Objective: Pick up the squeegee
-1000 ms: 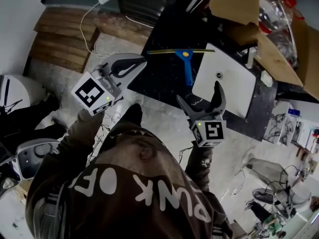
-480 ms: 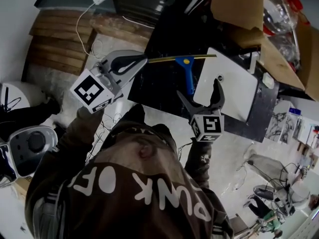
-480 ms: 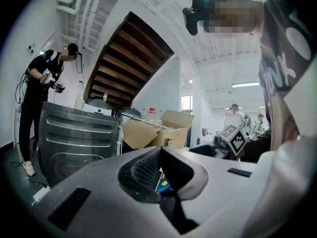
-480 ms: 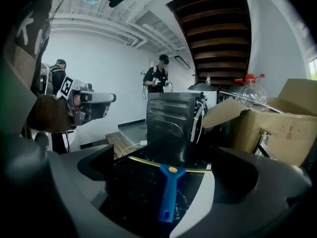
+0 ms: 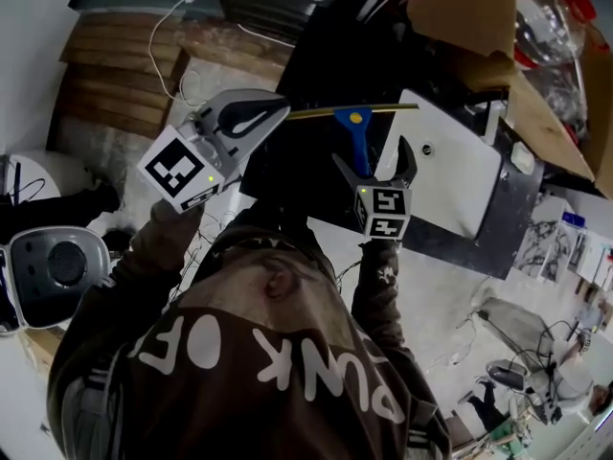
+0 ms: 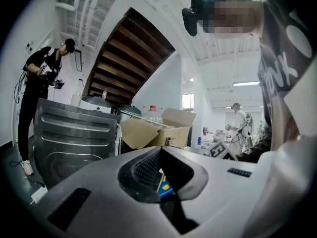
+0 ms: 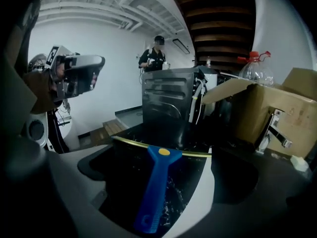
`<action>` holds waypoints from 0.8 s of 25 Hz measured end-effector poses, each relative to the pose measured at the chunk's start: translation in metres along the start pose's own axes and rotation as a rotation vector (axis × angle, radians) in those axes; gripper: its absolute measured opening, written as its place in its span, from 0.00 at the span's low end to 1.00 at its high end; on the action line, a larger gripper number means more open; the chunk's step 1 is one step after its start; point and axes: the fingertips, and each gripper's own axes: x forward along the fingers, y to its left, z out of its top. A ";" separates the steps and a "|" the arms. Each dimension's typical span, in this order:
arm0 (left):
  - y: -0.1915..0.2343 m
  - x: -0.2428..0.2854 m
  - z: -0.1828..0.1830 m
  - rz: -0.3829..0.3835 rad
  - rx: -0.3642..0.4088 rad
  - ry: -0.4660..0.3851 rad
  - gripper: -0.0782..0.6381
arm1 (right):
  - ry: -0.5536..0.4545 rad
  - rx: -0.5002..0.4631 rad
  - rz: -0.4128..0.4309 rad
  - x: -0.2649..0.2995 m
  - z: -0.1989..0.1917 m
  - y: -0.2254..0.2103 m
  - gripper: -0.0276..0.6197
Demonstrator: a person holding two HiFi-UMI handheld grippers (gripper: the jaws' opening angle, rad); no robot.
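Now the right gripper [image 5: 372,153] straddles the blue squeegee [image 7: 156,182] open-jawed, left gripper [image 5: 278,110] clenched empty; a skewed squeeze could skid it away.

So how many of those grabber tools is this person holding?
2: the left gripper, shut, by one end of the squeegee; the right gripper, open, at its blue handle.

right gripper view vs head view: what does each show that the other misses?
Right gripper view only: a person standing behind the metal appliance.
Head view only: the marker cube on the open right gripper, and the white cable over the wooden steps.
Both: the squeegee with its blue handle on the black top, the left gripper, and the cardboard box.
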 end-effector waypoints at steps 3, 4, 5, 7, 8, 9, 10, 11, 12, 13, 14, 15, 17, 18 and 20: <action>-0.005 0.010 0.002 -0.011 0.008 0.001 0.12 | 0.036 0.004 0.006 0.017 -0.012 -0.003 0.96; -0.006 0.014 0.002 -0.015 0.012 0.003 0.12 | 0.049 0.003 0.006 0.022 -0.015 -0.004 0.96; -0.006 0.017 0.003 -0.018 0.014 0.005 0.12 | 0.062 0.003 0.005 0.026 -0.017 -0.005 0.96; -0.007 0.023 0.003 -0.021 0.014 0.011 0.12 | 0.086 0.004 0.003 0.033 -0.022 -0.007 0.96; -0.007 0.024 0.002 -0.023 0.010 0.016 0.12 | 0.095 0.004 0.003 0.036 -0.024 -0.008 0.96; -0.008 0.025 0.001 -0.024 0.005 0.023 0.12 | 0.103 0.006 0.004 0.038 -0.026 -0.008 0.96; -0.008 0.026 0.000 -0.025 0.001 0.028 0.12 | 0.110 0.011 0.008 0.041 -0.028 -0.008 0.95; -0.007 0.026 -0.001 -0.025 -0.002 0.029 0.12 | 0.120 0.020 0.016 0.043 -0.029 -0.007 0.95; -0.007 0.027 -0.001 -0.023 -0.001 0.026 0.12 | 0.131 0.028 0.025 0.045 -0.030 -0.005 0.93; -0.006 0.027 0.000 -0.021 0.001 0.020 0.12 | 0.138 0.033 0.032 0.046 -0.031 -0.005 0.91; -0.006 0.028 0.000 -0.019 0.001 0.017 0.12 | 0.145 0.033 0.036 0.047 -0.031 -0.004 0.89; -0.006 0.028 -0.001 -0.017 0.000 0.016 0.12 | 0.155 0.034 0.038 0.049 -0.032 -0.004 0.87; -0.005 0.029 -0.002 -0.017 -0.002 0.018 0.12 | 0.183 0.039 0.043 0.051 -0.036 -0.004 0.85; -0.005 0.029 -0.002 -0.017 -0.003 0.020 0.12 | 0.196 0.043 0.043 0.052 -0.037 -0.004 0.84; -0.005 0.028 -0.004 -0.017 -0.005 0.026 0.12 | 0.217 0.046 0.041 0.054 -0.039 -0.004 0.82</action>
